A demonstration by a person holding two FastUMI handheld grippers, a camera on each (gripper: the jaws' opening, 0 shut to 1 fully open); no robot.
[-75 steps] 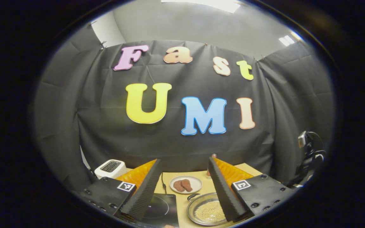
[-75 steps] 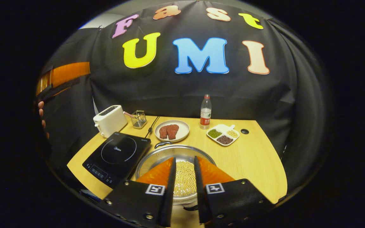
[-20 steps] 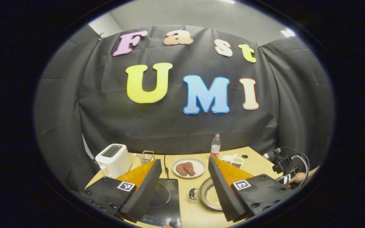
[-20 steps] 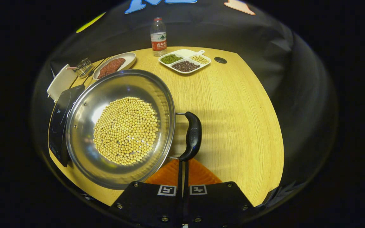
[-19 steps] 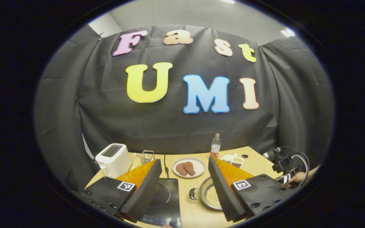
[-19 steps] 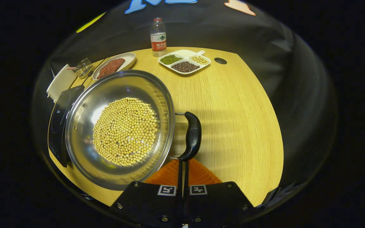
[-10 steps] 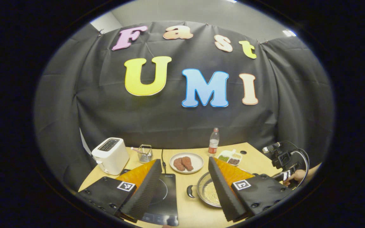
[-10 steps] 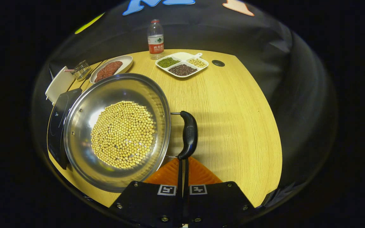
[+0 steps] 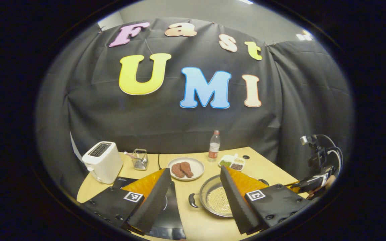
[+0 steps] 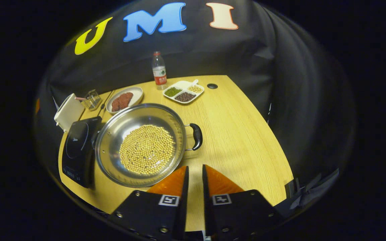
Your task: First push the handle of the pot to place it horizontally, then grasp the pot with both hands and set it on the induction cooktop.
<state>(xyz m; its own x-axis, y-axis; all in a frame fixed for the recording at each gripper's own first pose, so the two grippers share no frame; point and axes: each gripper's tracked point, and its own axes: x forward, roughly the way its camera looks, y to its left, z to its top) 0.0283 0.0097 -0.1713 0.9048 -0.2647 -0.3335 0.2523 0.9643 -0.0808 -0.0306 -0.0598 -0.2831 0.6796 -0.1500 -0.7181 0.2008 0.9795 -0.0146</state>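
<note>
A steel pot [image 10: 112,134] holding yellow beans [image 10: 147,149] stands on the wooden table just right of the black induction cooktop [image 10: 77,144]. Its black handle [image 10: 197,135] points to the right, and the opposite handle faces the cooktop. My right gripper [image 10: 194,167] hovers over the table near the pot's front right rim, open by a narrow gap and holding nothing. My left gripper [image 9: 194,170] is wide open above the cooktop [image 9: 171,214] and the pot [image 9: 206,189], whose left handle [image 9: 192,200] lies between the fingers. The right gripper [image 9: 300,183] shows at the far right.
Along the back of the table stand a white toaster [image 10: 68,112], a small wire basket [image 10: 92,99], a plate of meat [image 10: 124,98], a water bottle [image 10: 159,71] and a divided dish of beans [image 10: 183,92]. The table's near edge runs below the pot.
My right gripper has pulled back and up from the pot's handle, and its fingers have parted slightly. The left gripper view has swung a little, showing more table.
</note>
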